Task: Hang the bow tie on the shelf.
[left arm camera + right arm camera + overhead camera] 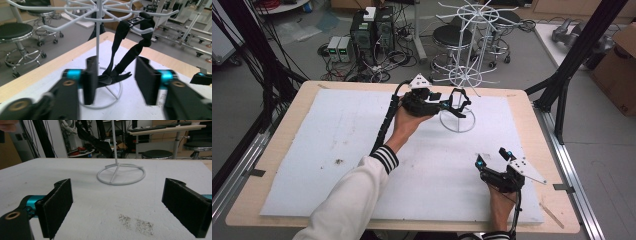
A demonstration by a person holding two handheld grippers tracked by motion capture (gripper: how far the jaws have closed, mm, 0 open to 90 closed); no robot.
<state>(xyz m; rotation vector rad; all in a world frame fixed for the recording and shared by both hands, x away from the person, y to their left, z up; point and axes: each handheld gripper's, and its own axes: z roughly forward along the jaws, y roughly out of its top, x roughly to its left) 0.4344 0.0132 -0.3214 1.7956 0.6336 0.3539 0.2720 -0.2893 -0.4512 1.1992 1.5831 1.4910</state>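
Observation:
A white wire rack [462, 75] stands at the far middle of the white mat, its ring base [457, 120] flat on the surface. A black strap [130, 53] hangs from one of the rack's lower hooks, and its loose end droops toward the base ring [117, 96]. My left gripper [458, 103] is up at the rack, open. In the left gripper view the strap's lower end lies between the two pads [116, 65], which stand apart and do not press it. My right gripper [492, 156] rests near the front right of the mat, open and empty [117, 197], facing the rack base [121, 175].
The white mat [337, 150] covers most of the wooden table [282, 145]. Black frame posts [579, 45] rise at the table's right and left. Stools [452, 37], computer boxes [372, 30] and cables sit on the floor behind. A dirt smudge [136, 222] marks the mat.

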